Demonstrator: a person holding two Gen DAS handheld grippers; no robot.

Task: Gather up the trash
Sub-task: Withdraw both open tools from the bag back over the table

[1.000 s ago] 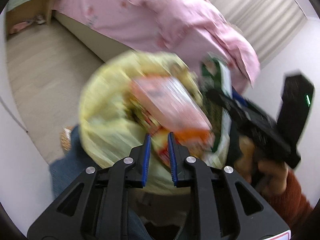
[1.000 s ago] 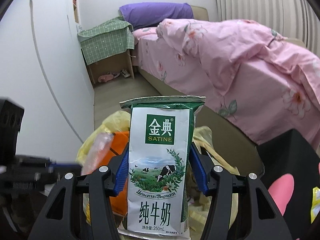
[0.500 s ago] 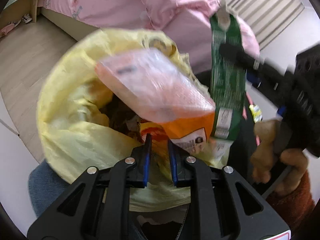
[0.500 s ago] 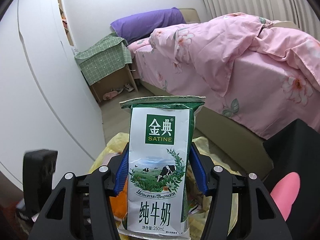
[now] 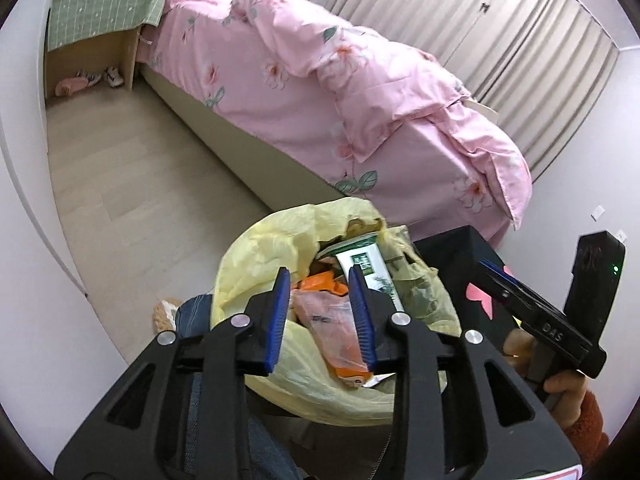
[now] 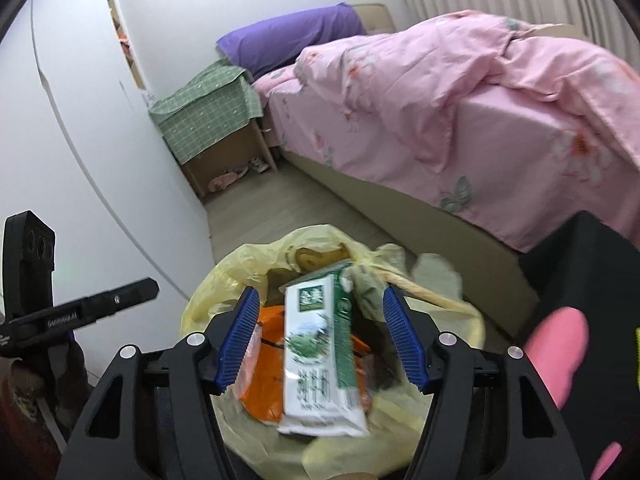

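Milk carton (image 6: 320, 354) label legible only between right claw (image 6: 320, 340) blades.

Pale wood floor (image 5: 132, 184) carries the pink-quilted bed (image 5: 320, 92).

The left gripper (image 5: 322, 312) points forward and downward, its blue-padded fingers (image 5: 276, 318) parted with a clear gap and nothing clamped between them. The right gripper (image 6: 320, 340) is tilted downward, its jaws spread wide and its pads (image 6: 402, 338) touching nothing. The right hand (image 5: 560, 390) wraps the right gripper's handle from below.
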